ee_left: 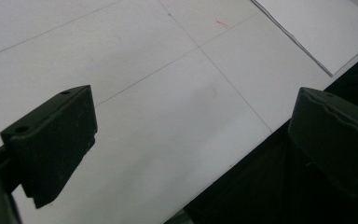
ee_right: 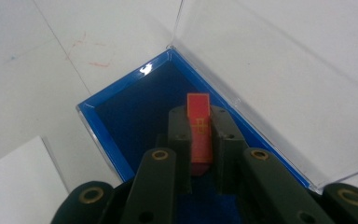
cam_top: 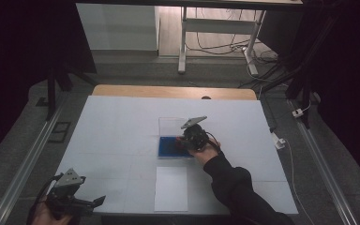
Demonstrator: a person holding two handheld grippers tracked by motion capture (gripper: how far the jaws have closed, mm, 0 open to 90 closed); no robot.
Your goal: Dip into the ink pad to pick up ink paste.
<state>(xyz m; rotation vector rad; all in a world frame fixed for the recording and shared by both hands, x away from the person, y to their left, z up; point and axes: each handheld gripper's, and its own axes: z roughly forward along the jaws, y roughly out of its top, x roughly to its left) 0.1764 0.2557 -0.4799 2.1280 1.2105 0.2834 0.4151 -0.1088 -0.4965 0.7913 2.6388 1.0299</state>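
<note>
An open blue case (ee_right: 121, 107) with a clear hinged lid (ee_right: 279, 70) lies in the middle of the white table; in the high view the case (cam_top: 168, 146) sits beside its lid (cam_top: 171, 125). My right gripper (ee_right: 199, 108) hangs over the case's dark blue lining, shut on a small red flat piece (ee_right: 199, 126) that sticks out past the jaw tips. From above, the right gripper (cam_top: 193, 137) covers the case's right part. My left gripper (cam_top: 98, 200) rests at the table's near left corner, its jaws wide open (ee_left: 191, 126) with nothing between them.
A white sheet of paper (cam_top: 171, 188) lies near the front edge below the case, also seen as a sheet corner (ee_left: 317, 32). The table edge (ee_left: 242, 154) drops to dark floor. Table legs and cables (cam_top: 243, 47) stand beyond the far edge.
</note>
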